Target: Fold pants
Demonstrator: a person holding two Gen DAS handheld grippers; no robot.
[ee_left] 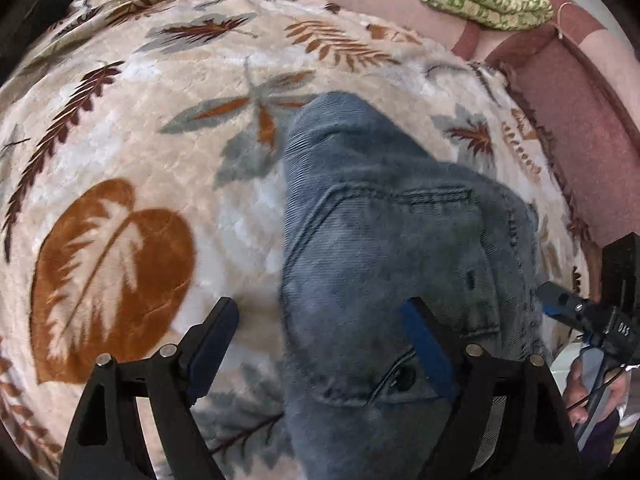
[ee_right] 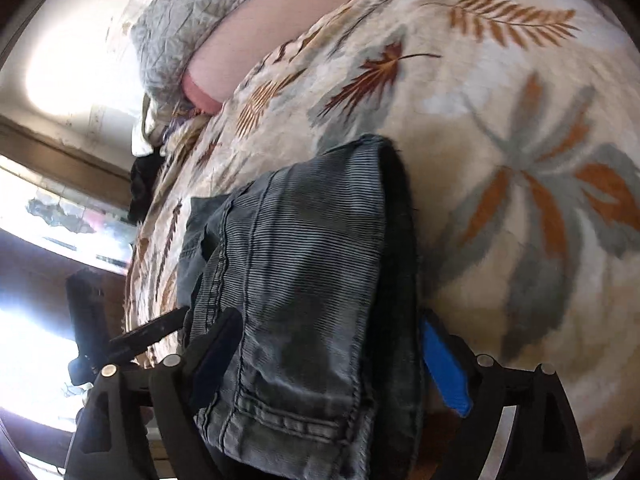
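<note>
Left wrist view: the left gripper (ee_left: 320,340) hangs with jaws spread wide over a folded bundle of blue-grey corduroy pants (ee_left: 384,248), which lies on a cream leaf-print blanket (ee_left: 120,140); one finger sits over bare blanket, the other over the fabric, neither pad pressing it. At the right edge the right gripper (ee_left: 560,300) shows, with a hand (ee_left: 580,392) below it. Right wrist view: the right gripper (ee_right: 336,356) likewise stands released, the pants (ee_right: 304,260) passing between its spread fingers without being pinched, a back pocket (ee_right: 288,420) near the lower edge and the blanket (ee_right: 500,120) beyond.
</note>
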